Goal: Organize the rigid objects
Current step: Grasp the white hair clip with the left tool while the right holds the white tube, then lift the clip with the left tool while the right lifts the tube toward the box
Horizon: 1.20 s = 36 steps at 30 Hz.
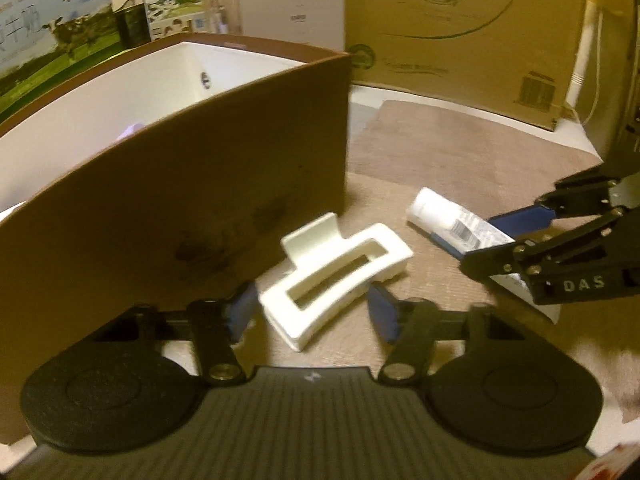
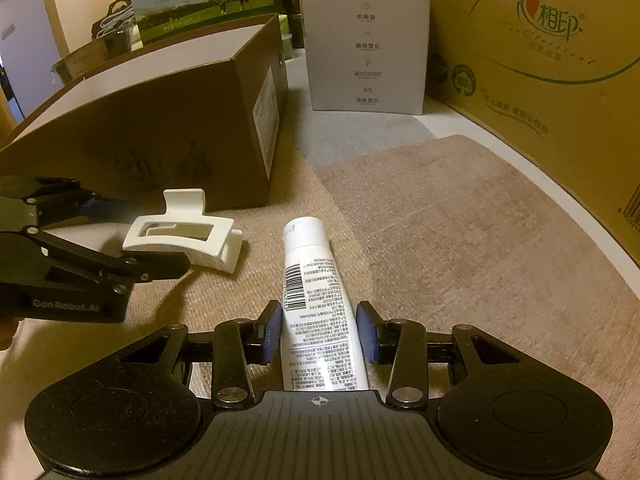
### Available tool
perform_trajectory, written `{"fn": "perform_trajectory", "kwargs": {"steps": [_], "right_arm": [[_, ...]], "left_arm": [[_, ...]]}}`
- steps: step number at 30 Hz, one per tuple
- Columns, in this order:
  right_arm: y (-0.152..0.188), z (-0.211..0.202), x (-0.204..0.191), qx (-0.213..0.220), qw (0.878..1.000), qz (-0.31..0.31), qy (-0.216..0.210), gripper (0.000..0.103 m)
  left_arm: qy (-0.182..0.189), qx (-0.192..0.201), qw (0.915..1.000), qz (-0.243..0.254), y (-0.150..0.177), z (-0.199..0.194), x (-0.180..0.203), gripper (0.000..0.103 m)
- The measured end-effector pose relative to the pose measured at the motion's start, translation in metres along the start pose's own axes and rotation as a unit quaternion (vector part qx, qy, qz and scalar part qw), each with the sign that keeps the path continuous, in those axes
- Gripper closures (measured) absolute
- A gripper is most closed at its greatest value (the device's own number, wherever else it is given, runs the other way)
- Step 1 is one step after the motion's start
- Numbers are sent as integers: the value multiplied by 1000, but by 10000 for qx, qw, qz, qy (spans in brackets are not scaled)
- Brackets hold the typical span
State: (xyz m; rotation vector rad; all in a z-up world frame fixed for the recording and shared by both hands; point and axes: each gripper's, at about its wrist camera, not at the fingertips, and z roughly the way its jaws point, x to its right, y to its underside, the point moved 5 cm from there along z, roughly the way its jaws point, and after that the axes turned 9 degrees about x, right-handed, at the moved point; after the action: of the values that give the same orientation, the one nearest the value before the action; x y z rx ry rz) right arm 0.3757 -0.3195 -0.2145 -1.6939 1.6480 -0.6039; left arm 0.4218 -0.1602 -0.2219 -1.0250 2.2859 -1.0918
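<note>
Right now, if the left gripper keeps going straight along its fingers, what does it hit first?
The white hair claw clip. It lies on the mat between the left gripper's open fingers, directly ahead. Beyond it there is only bare mat; the brown box stands off to the left. Depth is uncertain through the fisheye.

Brown box [image 1: 180, 184] tight on the left, cardboard carton [image 2: 540, 80] right, open mat [image 2: 440, 220] between.
</note>
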Motion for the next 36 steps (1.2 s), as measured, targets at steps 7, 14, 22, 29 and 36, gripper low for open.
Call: {"fn": "perform_trajectory", "kwargs": {"steps": [7, 14, 22, 29, 36], "right_arm": [[1, -4, -4, -9, 10000, 27, 20, 62], [5, -8, -12, -48, 10000, 14, -38, 62], [14, -15, -32, -114, 9991, -241, -333, 62], [13, -11, -34, -132, 9990, -206, -366, 53], [12, -7, -38, -119, 9991, -320, -250, 51]], "left_arm": [[-228, 48, 9996, -182, 12, -12, 8, 73], [-747, 45, 9955, -580, 36, -47, 9, 73], [-1290, -150, 9860, -1042, 58, -82, -7, 69], [-1138, -81, 9911, -692, 38, -75, -11, 38], [-1085, -212, 9930, -421, 31, -53, -8, 55]]}}
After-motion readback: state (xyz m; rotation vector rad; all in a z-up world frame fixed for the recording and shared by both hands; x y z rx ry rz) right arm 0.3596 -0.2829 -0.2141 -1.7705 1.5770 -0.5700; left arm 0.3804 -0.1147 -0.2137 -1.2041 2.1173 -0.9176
